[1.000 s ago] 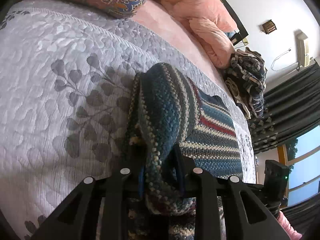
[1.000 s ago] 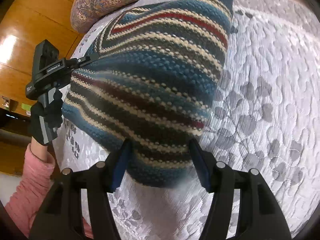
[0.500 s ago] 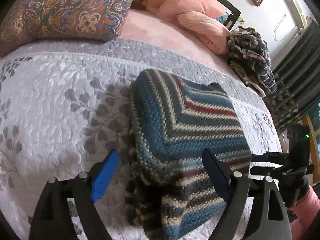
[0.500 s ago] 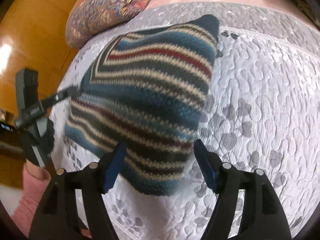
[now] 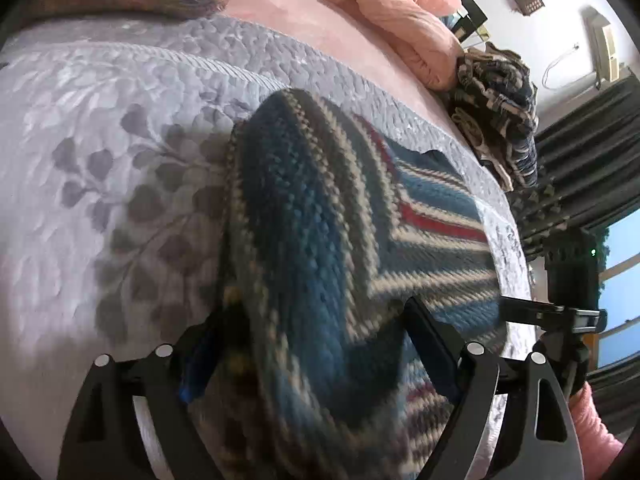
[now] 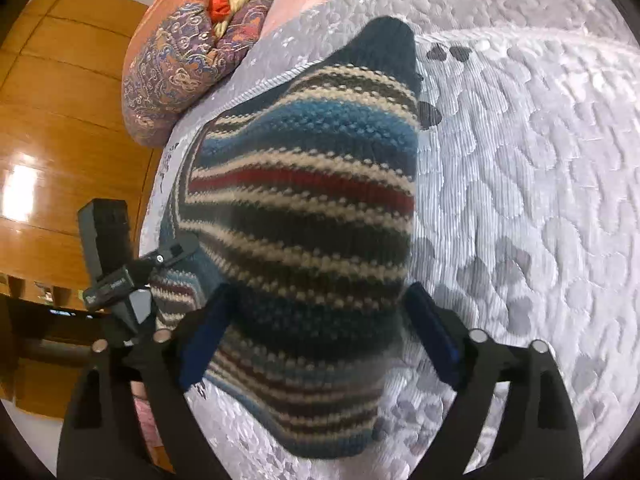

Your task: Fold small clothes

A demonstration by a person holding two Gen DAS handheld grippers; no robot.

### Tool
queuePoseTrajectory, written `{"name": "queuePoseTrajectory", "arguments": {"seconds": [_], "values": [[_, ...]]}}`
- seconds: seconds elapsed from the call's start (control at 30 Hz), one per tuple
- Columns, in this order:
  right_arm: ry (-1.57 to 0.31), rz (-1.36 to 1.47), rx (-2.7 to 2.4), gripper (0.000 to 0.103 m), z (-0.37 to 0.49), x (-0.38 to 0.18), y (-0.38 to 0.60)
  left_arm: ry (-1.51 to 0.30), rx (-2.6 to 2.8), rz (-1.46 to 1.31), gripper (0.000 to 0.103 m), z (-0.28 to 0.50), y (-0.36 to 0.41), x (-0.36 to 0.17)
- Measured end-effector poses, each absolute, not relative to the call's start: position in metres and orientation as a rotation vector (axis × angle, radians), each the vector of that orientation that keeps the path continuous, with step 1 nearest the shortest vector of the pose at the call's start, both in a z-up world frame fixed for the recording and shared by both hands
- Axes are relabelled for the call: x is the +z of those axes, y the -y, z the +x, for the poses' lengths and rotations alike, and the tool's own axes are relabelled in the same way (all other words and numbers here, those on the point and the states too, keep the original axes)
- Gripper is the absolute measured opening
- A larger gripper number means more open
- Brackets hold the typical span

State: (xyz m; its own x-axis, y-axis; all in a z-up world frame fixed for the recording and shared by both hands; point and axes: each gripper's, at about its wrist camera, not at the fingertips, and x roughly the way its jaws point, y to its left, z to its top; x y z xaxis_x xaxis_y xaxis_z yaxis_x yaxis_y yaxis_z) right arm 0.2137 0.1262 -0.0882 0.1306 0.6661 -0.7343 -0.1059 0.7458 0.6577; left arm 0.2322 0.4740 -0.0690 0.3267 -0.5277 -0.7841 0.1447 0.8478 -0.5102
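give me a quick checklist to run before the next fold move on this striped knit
1. Left gripper open: ok, its fingers stand wide either side of the striped knit.
2. Right gripper open: ok, fingers spread around the knit's near edge, not pinching.
3. Knit lying on the grey quilt: ok, folded into a stacked bundle.
4. Fold edges lined up: cannot tell, a lower layer pokes out near the left gripper and the left view is blurred.
5. Grippers clear of each other: ok, they sit at opposite sides of the knit.
6. Room on the quilt beside the knit: ok, the patterned pillow and clothes pile lie apart from it.
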Motion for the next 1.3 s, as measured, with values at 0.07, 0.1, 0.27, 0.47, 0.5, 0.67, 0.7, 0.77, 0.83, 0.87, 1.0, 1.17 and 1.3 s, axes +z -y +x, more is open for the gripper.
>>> {"name": "queuePoseTrajectory", "arguments": {"seconds": [0.07,0.1,0.27,0.47,0.5,0.67,0.7,0.77,0.83,0.87,1.0,1.17,1.3], "values": [[-1.335,0.546,0.614,0.09,0.218,-0.094,-0.128,-1.177,-0.488,-0.375,0.094,0.239,-0.47,-0.073],[-1.344,0.56,0.63,0.092,0.222,-0.099,-0.13,-1.186,-0.518,-0.376,0.095,0.242,-0.469,-0.075],[-1.375,0.627,0.669,0.096,0.235,-0.118,-0.142,-1.175,-0.563,-0.389,0.096,0.247,-0.465,-0.081],[-1.313,0.54,0.696,0.063,0.23,-0.095,-0.144,-1.138,-0.544,-0.462,0.052,0.243,-0.469,-0.08],[-1.306,0.534,0.705,0.059,0.229,-0.09,-0.143,-1.129,-0.562,-0.52,0.05,0.242,-0.473,-0.082],[-1.292,0.453,0.755,0.056,0.21,-0.061,-0.14,-1.062,-0.595,-0.542,0.044,0.223,-0.47,-0.071],[-1.291,0.445,0.768,0.055,0.204,-0.055,-0.137,-1.054,-0.604,-0.543,0.044,0.22,-0.467,-0.067],[-1.288,0.427,0.776,0.055,0.192,-0.043,-0.125,-1.041,-0.627,-0.54,0.044,0.209,-0.454,-0.059],[-1.289,0.41,0.773,0.055,0.18,-0.029,-0.107,-1.037,-0.655,-0.521,0.044,0.193,-0.434,-0.051],[-1.289,0.401,0.767,0.055,0.171,-0.022,-0.094,-1.038,-0.674,-0.515,0.044,0.185,-0.421,-0.048],[-1.298,0.385,0.75,0.055,0.139,-0.006,-0.049,-1.052,-0.737,-0.513,0.044,0.155,-0.377,-0.042],[-1.322,0.394,0.713,0.055,0.095,-0.014,0.0,-1.084,-0.808,-0.454,0.044,0.113,-0.315,-0.046],[-1.346,0.439,0.676,0.055,0.078,-0.04,0.027,-1.124,-0.821,-0.429,0.044,0.1,-0.285,-0.063]]}}
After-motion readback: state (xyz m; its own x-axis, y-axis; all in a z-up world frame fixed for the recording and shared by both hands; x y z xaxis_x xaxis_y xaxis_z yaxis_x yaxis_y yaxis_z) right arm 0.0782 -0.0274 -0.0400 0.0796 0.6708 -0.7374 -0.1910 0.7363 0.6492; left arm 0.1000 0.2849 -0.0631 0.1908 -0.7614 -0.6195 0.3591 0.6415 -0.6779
